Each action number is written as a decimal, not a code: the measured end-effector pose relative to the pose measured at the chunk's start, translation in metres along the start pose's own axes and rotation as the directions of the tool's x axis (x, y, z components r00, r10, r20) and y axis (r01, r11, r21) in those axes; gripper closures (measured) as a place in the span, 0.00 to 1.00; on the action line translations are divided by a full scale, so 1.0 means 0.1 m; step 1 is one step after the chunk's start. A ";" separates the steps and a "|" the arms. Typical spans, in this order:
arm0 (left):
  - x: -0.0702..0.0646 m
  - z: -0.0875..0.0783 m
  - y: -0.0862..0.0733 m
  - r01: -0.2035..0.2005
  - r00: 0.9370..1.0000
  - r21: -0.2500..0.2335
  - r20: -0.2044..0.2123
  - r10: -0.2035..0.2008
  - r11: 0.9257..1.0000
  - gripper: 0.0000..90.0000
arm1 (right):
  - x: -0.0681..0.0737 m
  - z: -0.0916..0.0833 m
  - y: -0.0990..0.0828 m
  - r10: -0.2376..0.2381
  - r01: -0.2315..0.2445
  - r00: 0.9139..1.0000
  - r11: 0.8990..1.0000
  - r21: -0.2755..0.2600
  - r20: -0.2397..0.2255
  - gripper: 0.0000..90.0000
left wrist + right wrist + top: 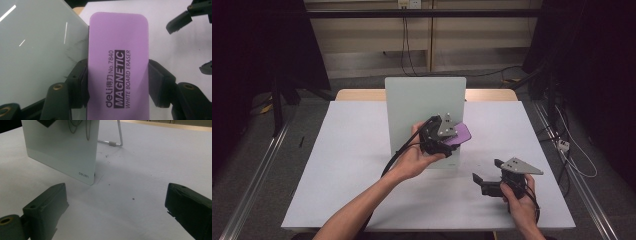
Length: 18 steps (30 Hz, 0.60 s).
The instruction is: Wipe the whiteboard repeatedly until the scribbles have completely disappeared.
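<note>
A purple whiteboard eraser (pixel 117 57), printed "MAGNETIC WHITE BOARD ERASER", sits clamped between my left gripper's (pixel 117 82) black jaws. In the high view the left gripper (pixel 452 142) holds the eraser (pixel 460 133) at the right edge of a small upright whiteboard (pixel 424 110), in front of its face. The board (pixel 37 50) shows faint dark smudges near that edge. My right gripper (pixel 487 171) rests low at the table's front right, with its jaws wide apart and nothing between them. In its own view, the right gripper (pixel 117 207) faces the board's lower corner (pixel 62 152).
The white table (pixel 352 165) carries the board on a wire stand (pixel 117 137). Thin pen lines mark the board's upper part (pixel 80 130). Small dark specks lie on the table by the board's corner (pixel 133 199). Cables trail from both grippers.
</note>
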<state>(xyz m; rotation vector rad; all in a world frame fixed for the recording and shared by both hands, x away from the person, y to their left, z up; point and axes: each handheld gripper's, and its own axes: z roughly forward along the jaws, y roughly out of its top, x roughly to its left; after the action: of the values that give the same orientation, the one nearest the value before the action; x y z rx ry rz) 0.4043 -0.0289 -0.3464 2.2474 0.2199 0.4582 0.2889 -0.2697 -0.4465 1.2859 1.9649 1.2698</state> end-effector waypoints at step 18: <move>0.21 -0.24 0.10 0.025 0.997 -0.060 -0.076 -0.030 0.998 0.46 | 0.01 0.01 0.00 0.001 -0.001 1.000 1.000 0.002 0.001 0.05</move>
<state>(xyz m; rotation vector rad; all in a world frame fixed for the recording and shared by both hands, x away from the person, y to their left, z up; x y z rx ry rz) 0.4139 -0.0126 -0.3191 2.1691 0.2735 0.5302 0.2890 -0.2687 -0.4465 1.2884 1.9651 1.2681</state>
